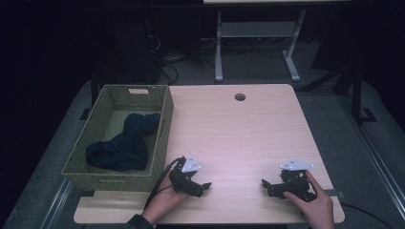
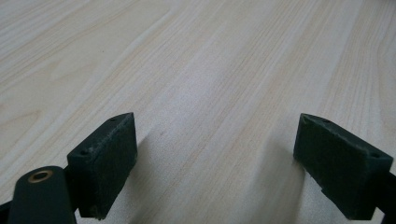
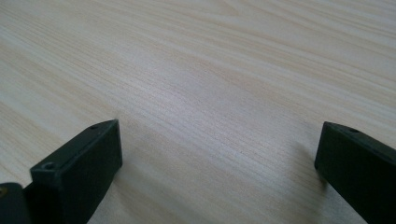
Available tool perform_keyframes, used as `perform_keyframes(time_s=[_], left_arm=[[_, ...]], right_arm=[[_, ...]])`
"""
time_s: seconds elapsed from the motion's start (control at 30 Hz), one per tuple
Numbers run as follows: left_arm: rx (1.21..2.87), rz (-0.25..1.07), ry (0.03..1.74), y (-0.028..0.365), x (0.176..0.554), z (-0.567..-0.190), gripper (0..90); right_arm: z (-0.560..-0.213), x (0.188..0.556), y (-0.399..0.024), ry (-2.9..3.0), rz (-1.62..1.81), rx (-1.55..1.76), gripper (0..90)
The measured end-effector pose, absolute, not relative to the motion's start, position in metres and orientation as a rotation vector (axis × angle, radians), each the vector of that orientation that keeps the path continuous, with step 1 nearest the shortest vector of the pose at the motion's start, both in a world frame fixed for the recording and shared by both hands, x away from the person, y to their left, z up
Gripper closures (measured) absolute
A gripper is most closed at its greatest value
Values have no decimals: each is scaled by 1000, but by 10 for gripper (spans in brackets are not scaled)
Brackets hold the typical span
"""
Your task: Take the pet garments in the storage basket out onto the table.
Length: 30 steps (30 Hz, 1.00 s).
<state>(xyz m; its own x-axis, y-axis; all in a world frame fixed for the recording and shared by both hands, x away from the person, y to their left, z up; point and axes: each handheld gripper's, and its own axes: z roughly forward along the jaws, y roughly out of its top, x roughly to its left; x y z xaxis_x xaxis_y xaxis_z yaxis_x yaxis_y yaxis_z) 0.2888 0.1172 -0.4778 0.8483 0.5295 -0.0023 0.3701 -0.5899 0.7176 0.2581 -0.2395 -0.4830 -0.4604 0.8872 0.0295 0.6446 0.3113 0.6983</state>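
Grippers: two, left gripper (image 1: 204, 186) and right gripper (image 1: 265, 184), both low over the table (image 1: 239, 129), jaws spread apart, nothing between them.
Baskets: one woven basket (image 1: 161, 138) at the table's left edge.
Cloths: one dark cloth (image 1: 122, 145), lying inside the basket.

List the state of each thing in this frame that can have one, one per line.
Left gripper: jaws open, nothing between them, low over bare wood.
Right gripper: jaws open, nothing between them, low over bare wood.
Woven basket: upright at the table's left edge, holding cloth.
Dark cloth: crumpled, lying inside the basket, untouched.
Table: bare between the grippers.
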Motion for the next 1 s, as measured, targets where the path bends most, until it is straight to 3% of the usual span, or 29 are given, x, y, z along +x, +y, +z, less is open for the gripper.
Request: perform_keyframes(time_s=[1.0], left_arm=[[2272, 254, 645, 119, 293, -469, 134]], right_arm=[[-483, 258, -240, 2224, 931, 1370, 4]])
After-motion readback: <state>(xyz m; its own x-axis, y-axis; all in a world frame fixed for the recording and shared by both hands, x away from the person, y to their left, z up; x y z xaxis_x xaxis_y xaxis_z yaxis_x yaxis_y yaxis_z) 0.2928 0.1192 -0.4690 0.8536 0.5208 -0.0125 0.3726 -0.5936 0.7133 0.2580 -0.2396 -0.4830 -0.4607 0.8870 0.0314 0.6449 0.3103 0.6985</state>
